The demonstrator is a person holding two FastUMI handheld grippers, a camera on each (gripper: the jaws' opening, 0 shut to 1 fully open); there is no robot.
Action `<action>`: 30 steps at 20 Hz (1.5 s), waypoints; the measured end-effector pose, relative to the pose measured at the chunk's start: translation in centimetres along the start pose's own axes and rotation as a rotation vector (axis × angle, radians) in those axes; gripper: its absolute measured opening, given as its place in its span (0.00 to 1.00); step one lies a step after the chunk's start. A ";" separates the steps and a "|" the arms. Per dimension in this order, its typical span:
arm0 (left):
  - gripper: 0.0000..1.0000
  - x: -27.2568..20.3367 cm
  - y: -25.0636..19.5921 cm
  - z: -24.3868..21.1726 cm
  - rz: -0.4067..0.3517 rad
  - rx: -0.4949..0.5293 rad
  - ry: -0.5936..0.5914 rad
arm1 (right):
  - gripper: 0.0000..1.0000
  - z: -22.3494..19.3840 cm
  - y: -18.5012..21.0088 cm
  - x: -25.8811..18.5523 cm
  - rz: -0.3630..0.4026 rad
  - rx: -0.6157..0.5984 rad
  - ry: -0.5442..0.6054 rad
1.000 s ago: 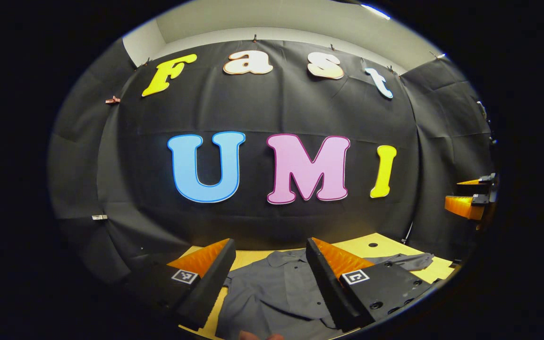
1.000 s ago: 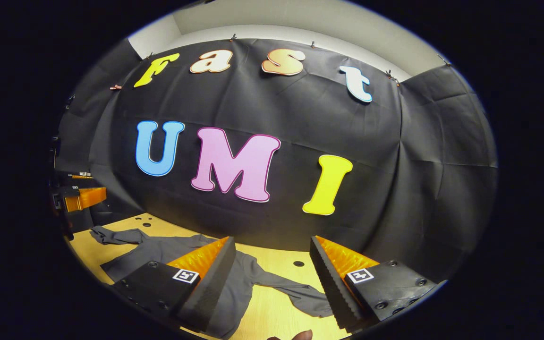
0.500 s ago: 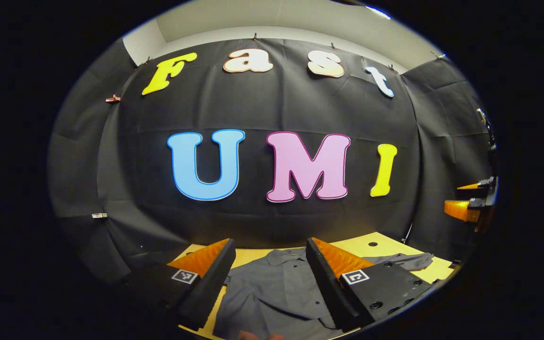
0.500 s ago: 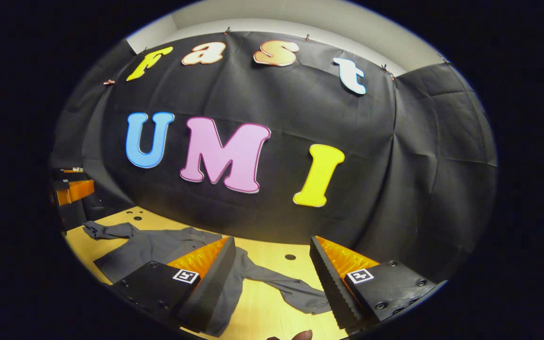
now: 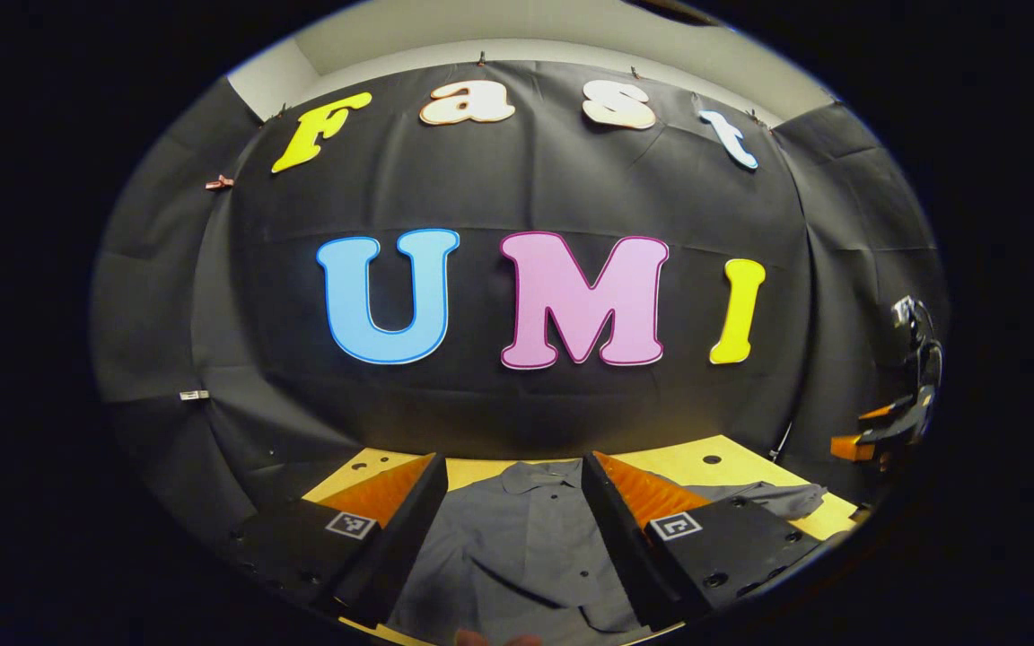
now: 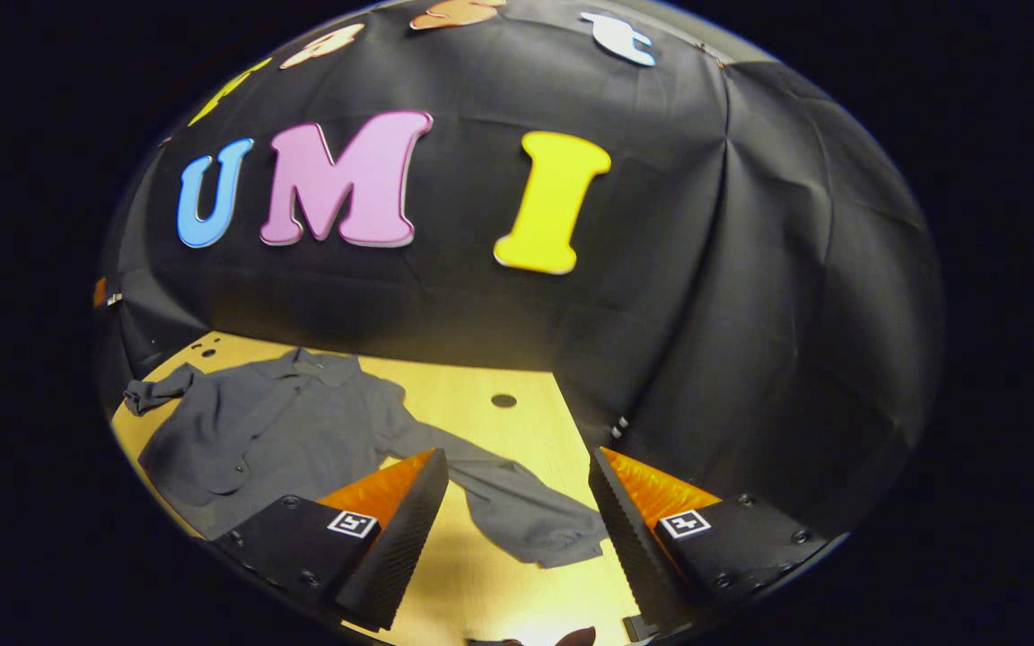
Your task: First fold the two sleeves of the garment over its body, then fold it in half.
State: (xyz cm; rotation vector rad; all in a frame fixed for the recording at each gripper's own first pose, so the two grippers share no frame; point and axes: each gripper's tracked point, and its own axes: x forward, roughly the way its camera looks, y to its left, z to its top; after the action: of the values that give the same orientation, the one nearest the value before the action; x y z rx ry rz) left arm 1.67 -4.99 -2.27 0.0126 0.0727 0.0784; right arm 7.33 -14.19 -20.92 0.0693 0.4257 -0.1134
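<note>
On the wooden counter [image 6: 490,431] a grey shirt [image 6: 284,431] is lying flat, with its collar toward the black wall and its front side up. Both sleeves are lying spread out to the sides: the right sleeve [image 6: 499,502] is stretching away from the body across the bare wood, and the left sleeve [image 6: 153,392] is lying bunched near the far corner of the counter. From this I am judging that the task is only starting: no sleeve is folded over the body yet, and the folding in half is also left to do.

The right tool [image 6: 517,529] is hanging above the counter with its fingers wide apart and nothing between them; the cuff of the right sleeve is lying just below the gap, so this sleeve is probably the first one to take. The left tool [image 5: 512,529] is also released and empty, hovering over the body of the shirt [image 5: 517,538], and it is not touching the cloth.
</note>
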 end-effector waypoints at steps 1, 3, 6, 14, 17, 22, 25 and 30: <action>0.95 0.0 -0.5 0.0 0.010 0.003 0.003 | 0.98 -1.4 -0.7 1.2 0.003 0.010 0.029; 0.95 0.0 -1.4 -0.2 0.034 0.012 0.018 | 0.98 -4.2 -1.9 3.3 0.009 0.026 0.083; 0.95 0.2 -3.0 -0.9 0.057 0.022 0.041 | 0.98 -7.9 -3.3 6.2 0.018 0.026 0.159; 0.95 0.5 -6.0 -2.4 0.100 0.043 0.103 | 0.98 -16.4 -5.9 11.3 0.037 0.026 0.324; 0.95 0.6 -6.5 -2.7 0.112 0.051 0.118 | 0.98 -18.5 -6.2 12.4 0.045 0.021 0.377; 0.95 0.5 -6.2 -3.4 0.137 0.056 0.142 | 0.91 -19.2 -5.9 13.6 0.074 0.106 0.403; 0.95 0.2 -5.6 -3.4 0.143 0.068 0.151 | 0.07 -18.8 -6.0 13.7 0.069 0.072 0.382; 0.98 0.3 -3.9 -3.5 0.108 0.065 0.138 | 0.05 -17.0 -6.1 12.0 0.050 0.116 0.336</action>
State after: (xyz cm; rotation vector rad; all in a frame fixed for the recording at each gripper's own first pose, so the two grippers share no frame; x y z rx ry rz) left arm 1.98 -8.82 -5.85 0.0764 0.2130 0.1845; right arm 10.46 -19.84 -41.58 0.2147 0.7527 -0.0769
